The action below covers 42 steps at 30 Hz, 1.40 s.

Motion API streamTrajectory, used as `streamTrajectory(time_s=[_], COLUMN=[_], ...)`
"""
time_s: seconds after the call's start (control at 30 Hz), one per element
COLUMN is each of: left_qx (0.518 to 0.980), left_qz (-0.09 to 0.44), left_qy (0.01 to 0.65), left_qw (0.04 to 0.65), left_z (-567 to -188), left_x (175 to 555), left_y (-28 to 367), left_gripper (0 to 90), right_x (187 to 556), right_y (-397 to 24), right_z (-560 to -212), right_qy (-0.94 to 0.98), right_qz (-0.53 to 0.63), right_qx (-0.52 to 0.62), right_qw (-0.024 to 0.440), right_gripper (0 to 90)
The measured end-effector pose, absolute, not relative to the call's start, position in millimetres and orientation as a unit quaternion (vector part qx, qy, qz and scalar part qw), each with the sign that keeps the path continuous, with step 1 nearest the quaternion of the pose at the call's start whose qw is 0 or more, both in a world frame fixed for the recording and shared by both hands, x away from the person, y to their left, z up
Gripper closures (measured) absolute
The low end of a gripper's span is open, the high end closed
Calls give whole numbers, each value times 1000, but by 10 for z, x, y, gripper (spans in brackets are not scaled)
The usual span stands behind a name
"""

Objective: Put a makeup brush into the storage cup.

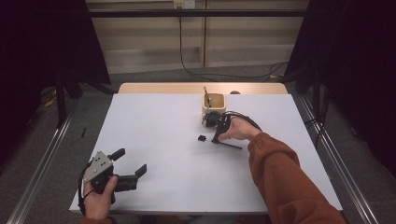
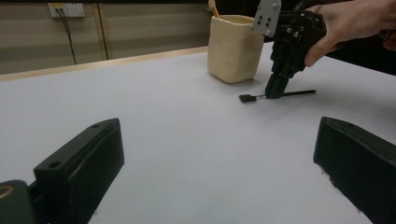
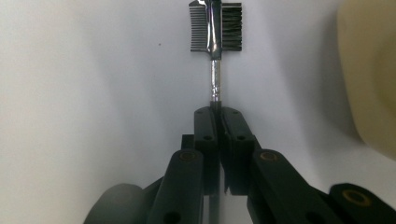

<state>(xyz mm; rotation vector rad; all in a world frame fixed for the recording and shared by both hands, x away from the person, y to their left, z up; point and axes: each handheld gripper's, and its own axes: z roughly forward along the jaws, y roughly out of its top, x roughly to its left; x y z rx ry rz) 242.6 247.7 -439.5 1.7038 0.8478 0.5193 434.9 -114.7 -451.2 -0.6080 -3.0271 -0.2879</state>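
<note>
The thin black-handled brow tool with a small comb-and-brush head lay flat on the white table, just right of centre in the high view and a little below the cream-coloured ceramic cup. It looked feather-light and stiff, a narrow metal neck behind the head, likely slick and prone to swivelling if pinched off balance; the sensible hold seemed to be on the stem just behind that neck, and that was where the right gripper sat, jaws clenched tight on the stem, the comb head poking out at the top centre of the right gripper view. Down in the lower left of the high view, the left gripper rested on the table, jaws spread wide, grasping nothing.
</note>
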Motion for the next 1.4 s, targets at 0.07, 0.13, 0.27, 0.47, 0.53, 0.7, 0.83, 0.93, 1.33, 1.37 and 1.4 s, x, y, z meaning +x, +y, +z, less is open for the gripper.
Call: streamTrajectory(time_s=[0.07,0.13,0.27,0.47,0.53,0.7,0.83,0.93,1.33,1.37,1.4], left_qx=[721,722,722,718,718,717,715,715,714,714,714], left_qz=[221,222,222,229,227,227,226,228,230,229,228], left_qy=[356,356,355,353,354,354,355,355,357,358,358], left_qw=[551,550,551,555,554,557,558,557,557,557,557], left_z=[-4391,-4389,-4388,-4374,-4377,-4373,-4370,-4365,-4364,-4366,-4368], left_x=[2428,2424,2419,2406,2405,2405,2402,2397,2412,2411,2409], left_y=[2482,2479,2483,2490,2479,2487,2483,2485,2478,2474,2473], left_gripper=[18,18,18,18,18,18,18,18,18,18,18], right_x=[4352,4344,4334,4320,4320,4294,4271,4249,4125,4114,4111], right_y=[-1149,-1134,-1144,-1163,-1168,-1195,-1199,-1188,-1369,-1385,-1409], right_z=[-4511,-4507,-4505,-4471,-4444,-4387,-4353,-4257,-4161,-4157,-4158], right_qy=[-976,-976,-976,-974,-972,-969,-967,-967,-953,-951,-950], right_qz=[-93,-88,-93,-99,-106,-124,-128,-138,-195,-199,-205], right_qx=[-196,-197,-197,-205,-209,-212,-220,-215,-230,-235,-234], right_qw=[20,17,14,10,12,14,5,0,-21,-21,-16], right_gripper=[864,864,864,864,864,864,864,864,863,864,863])
